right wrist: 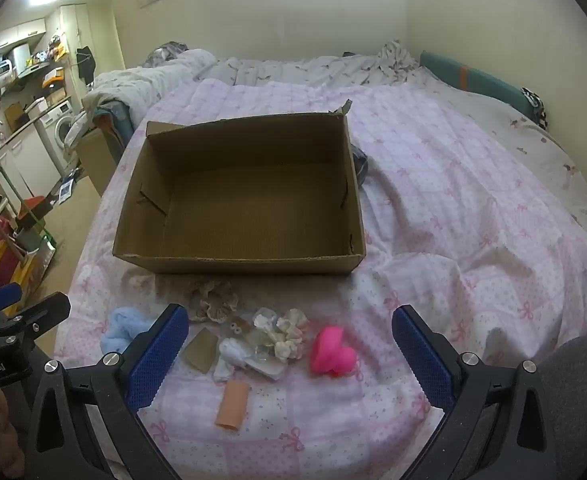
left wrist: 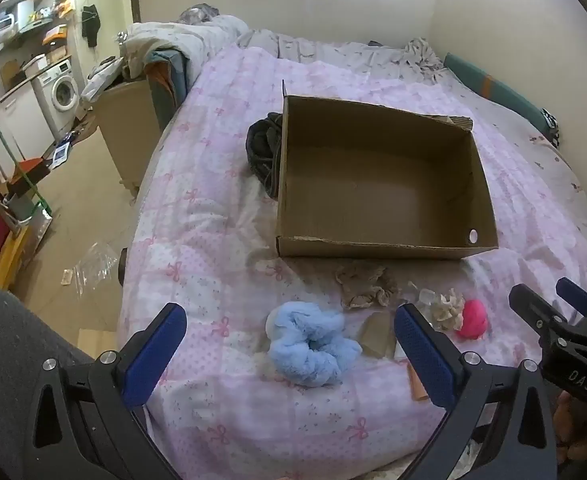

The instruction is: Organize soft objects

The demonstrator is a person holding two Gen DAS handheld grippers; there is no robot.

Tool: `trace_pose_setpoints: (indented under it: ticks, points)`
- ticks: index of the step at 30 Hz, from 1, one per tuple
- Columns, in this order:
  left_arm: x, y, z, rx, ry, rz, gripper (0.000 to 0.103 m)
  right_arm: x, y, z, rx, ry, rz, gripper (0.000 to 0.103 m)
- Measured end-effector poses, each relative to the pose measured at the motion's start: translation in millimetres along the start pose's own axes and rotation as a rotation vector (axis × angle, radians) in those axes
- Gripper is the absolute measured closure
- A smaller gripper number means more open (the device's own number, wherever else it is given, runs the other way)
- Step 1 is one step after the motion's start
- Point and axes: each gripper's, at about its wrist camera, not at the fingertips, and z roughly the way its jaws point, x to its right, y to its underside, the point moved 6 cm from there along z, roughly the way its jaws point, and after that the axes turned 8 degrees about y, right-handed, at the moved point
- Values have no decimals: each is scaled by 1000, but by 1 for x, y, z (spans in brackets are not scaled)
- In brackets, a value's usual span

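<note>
Bedding comes first: a pink quilt [left wrist: 197,216] printed with bows covers the bed and carries every item.

Cardboard box [left wrist: 381,184] sits open-topped in the middle of the quilt, nothing visible inside. A dark bundle of fabric [left wrist: 263,152] lies against its left outer wall.

Soft items lie in a loose row on the quilt between the box's near wall and the two grippers:
- Blue fluffy scrunchie [left wrist: 313,346], plush, ring-shaped, crumpled; leftmost.
- Beige frilled scrunchie [left wrist: 365,286], just in front of the box wall.
- Cream ruffled scrunchie [right wrist: 289,334], touching some clear wrapping.
- Pink heart-shaped soft piece [right wrist: 331,350], rightmost, lying apart from the rest.
- Brown card scrap [right wrist: 201,350] and peach tube-shaped piece [right wrist: 233,404], nearest the operator.

Left gripper [left wrist: 293,354]: jaws wide apart, holding nothing. The blue scrunchie lies directly ahead between the fingers, its longer spread running across the opening. This gripper is clearly nearer to it.

Right gripper [right wrist: 289,354]: jaws wide apart, holding nothing. The cream scrunchie and the pink heart lie ahead within its span, the heart towards the right finger.

Assessment: no item is boxed yet. The left gripper appears set to take the blue scrunchie by a short advance and closure; the box lies straight beyond for the drop.
</note>
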Motion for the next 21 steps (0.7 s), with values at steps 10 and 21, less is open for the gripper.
trace_pose_setpoints:
  ticks: [10, 21]
  points:
    - [-5, 7, 7, -14, 10, -15, 0, 2, 1, 1, -8, -15, 20, 0]
    - [-4, 4, 6, -19, 10, -18, 0, -3, 3, 0, -6, -18, 4, 0]
